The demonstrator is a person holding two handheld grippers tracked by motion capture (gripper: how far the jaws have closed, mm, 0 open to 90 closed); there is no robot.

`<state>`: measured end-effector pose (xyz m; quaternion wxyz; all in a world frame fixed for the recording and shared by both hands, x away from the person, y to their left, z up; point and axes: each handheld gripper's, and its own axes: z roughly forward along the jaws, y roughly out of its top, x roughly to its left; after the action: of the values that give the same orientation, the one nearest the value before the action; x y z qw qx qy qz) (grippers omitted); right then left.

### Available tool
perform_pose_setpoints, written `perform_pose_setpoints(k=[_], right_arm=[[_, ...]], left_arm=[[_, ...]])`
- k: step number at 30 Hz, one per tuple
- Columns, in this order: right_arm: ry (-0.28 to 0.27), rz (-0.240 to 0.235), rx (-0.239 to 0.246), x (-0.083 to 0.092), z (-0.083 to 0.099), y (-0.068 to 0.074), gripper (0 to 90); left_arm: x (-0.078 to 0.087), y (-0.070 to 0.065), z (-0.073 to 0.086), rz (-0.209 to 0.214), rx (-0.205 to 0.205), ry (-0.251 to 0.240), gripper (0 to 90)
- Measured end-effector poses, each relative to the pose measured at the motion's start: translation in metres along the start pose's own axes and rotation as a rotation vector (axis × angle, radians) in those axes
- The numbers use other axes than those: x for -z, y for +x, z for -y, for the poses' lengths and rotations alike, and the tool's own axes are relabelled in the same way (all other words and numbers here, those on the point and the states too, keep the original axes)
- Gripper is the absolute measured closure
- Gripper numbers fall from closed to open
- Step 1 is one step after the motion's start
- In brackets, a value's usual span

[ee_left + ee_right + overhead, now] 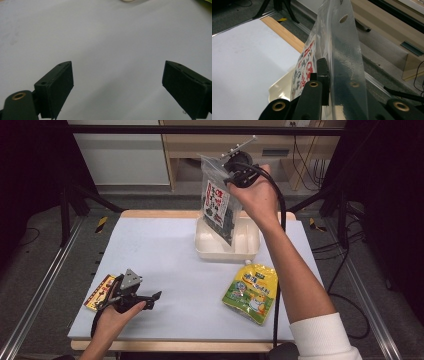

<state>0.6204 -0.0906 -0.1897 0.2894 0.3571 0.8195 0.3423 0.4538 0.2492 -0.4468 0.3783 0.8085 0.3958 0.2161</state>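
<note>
Right gripper (231,169) clamps clear bag (218,205), red-and-black label, writing unreadable

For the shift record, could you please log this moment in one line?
right gripper: shut on clear snack bag above white tub | left gripper: open, idle

Right gripper (234,167) pinches the clear bag (218,205) by its top, hanging over the tub (248,247); pouch (251,292) lies near the tub, left gripper (152,297) well left of it
</note>
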Motion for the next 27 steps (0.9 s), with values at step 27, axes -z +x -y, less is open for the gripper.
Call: perform_pose_setpoints(k=[27], right_arm=[[-0.080,-0.061,-0.077,-0.040,0.043,-0.017,87.5]], left_arm=[[0.000,0.002,0.003,-0.006,0.020,0.003,10.0]])
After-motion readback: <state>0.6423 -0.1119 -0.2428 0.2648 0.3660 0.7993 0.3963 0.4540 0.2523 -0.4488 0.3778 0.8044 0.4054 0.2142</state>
